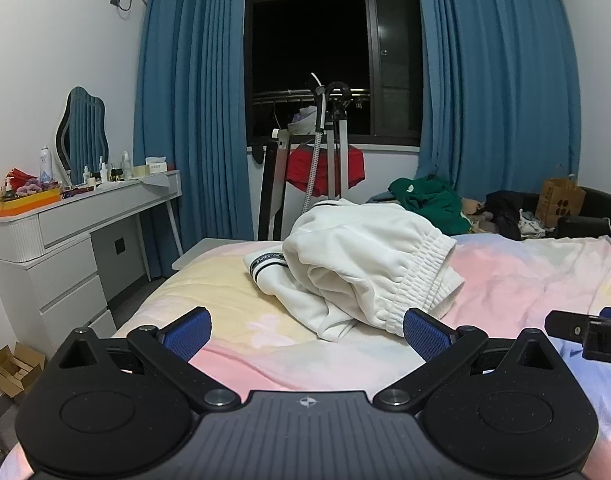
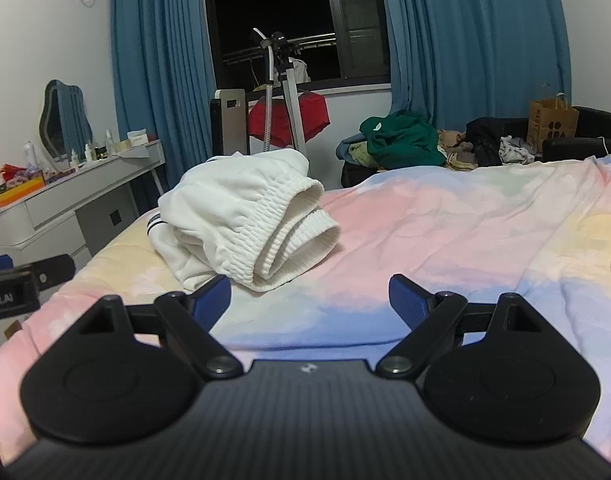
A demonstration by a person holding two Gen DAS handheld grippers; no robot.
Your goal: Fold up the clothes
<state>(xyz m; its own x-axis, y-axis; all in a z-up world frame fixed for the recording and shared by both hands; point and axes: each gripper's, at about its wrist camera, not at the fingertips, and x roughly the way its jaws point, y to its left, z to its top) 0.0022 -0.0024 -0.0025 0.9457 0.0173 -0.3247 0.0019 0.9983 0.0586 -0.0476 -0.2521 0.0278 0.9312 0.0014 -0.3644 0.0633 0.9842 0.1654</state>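
Note:
White trousers with a ribbed elastic waistband [image 1: 357, 264] lie bunched on the pastel bedspread [image 1: 265, 344], just beyond my left gripper [image 1: 307, 334]. That gripper is open and empty, its right blue pad close to the waistband. In the right wrist view the same trousers [image 2: 245, 216] lie ahead and to the left of my right gripper [image 2: 309, 302], which is open and empty above the bedspread [image 2: 445, 232]. Each gripper shows at the edge of the other's view, the right gripper [image 1: 585, 332] and the left gripper [image 2: 21, 280].
A grey dressing table [image 1: 85, 220] with a mirror and bottles stands left of the bed. A garment steamer stand with a red garment [image 1: 325, 168] stands by the window. A green garment [image 1: 429, 200], dark clothes and a paper bag [image 1: 561, 200] lie past the bed's far side.

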